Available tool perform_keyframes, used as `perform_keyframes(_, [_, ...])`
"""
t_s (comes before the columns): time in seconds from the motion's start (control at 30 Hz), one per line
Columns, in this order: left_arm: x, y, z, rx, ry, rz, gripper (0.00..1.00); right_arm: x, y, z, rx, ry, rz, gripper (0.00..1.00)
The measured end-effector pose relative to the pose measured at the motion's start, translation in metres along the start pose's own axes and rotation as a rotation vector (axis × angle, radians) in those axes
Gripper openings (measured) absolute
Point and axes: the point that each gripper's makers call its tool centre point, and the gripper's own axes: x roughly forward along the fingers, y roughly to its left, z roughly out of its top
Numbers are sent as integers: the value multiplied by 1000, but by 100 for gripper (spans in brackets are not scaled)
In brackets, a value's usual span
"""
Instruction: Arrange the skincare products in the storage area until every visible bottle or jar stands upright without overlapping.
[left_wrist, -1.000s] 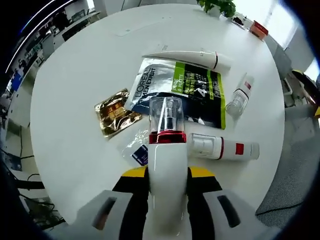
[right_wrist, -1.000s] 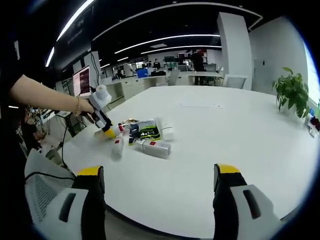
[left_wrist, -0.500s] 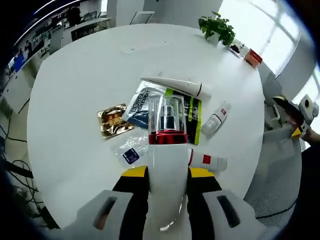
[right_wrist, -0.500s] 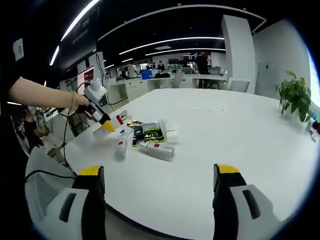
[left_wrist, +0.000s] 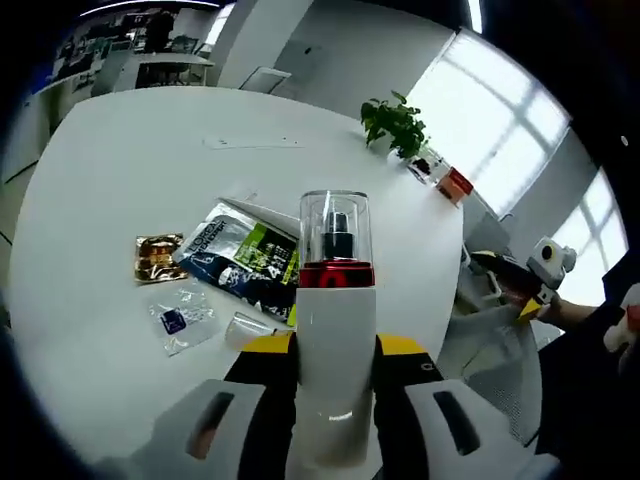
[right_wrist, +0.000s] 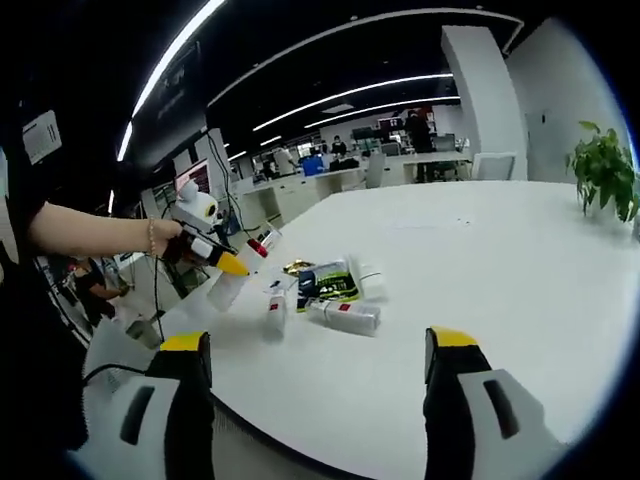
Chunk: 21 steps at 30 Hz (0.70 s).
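My left gripper (left_wrist: 335, 346) is shut on a white bottle (left_wrist: 336, 300) with a red ring and a clear cap, held above the round white table (left_wrist: 120, 160). In the right gripper view that bottle (right_wrist: 222, 292) hangs tilted in the left gripper (right_wrist: 232, 264) over the table's near-left edge. On the table lie a small white bottle (right_wrist: 276, 312), a larger white bottle with a red mark (right_wrist: 345, 316), a white tube (right_wrist: 370, 283) and a dark and green pouch (left_wrist: 245, 262). My right gripper (right_wrist: 318, 342) is open and holds nothing, well short of them.
A gold sachet (left_wrist: 158, 256) and a small clear sachet (left_wrist: 180, 320) lie left of the pouch. A potted plant (left_wrist: 392, 125) and small items (left_wrist: 452, 182) stand at the table's far edge. A person's arm (right_wrist: 90, 225) carries the left gripper. Office desks stand behind.
The left gripper has risen and tilted with the white bottle, so the table now lies farther below it. The right gripper has stayed open, and its view has shifted slightly.
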Motion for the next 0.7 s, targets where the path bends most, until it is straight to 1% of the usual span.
perform_keyframes(0.07, [0,-11,3,-30,-27,-50,31,1,7,4,32,-13,47,81])
perform_keyframes(0.1, [0,-17,4,-47,-35,-70,31,3,9,6,34,-20,63,79])
perform_keyframes(0.2, [0,-33,10,-66,-72,-113,31,10,18,13,85,-51,110,79])
perform_keyframes(0.23, [-1,-45,12,-68,-87,-134,31,13,23,17,104,-63,135,79])
perform_keyframes(0.33, [-4,-68,22,-78,-142,-208,31,16,38,31,123,-96,194,78])
perform_keyframes(0.37, [-7,-78,26,-75,-168,-242,31,18,45,36,126,-106,223,77])
perform_keyframes(0.43, [-12,-95,31,-80,-207,-298,31,19,55,48,161,-126,276,76])
perform_keyframes(0.5, [-15,-108,34,-71,-233,-337,31,20,60,57,165,-141,302,74])
perform_keyframes(0.6, [-20,-131,35,-41,-258,-390,31,21,69,72,169,-162,350,73])
perform_keyframes(0.7, [-25,-150,34,-25,-275,-438,31,22,74,81,187,-168,388,71])
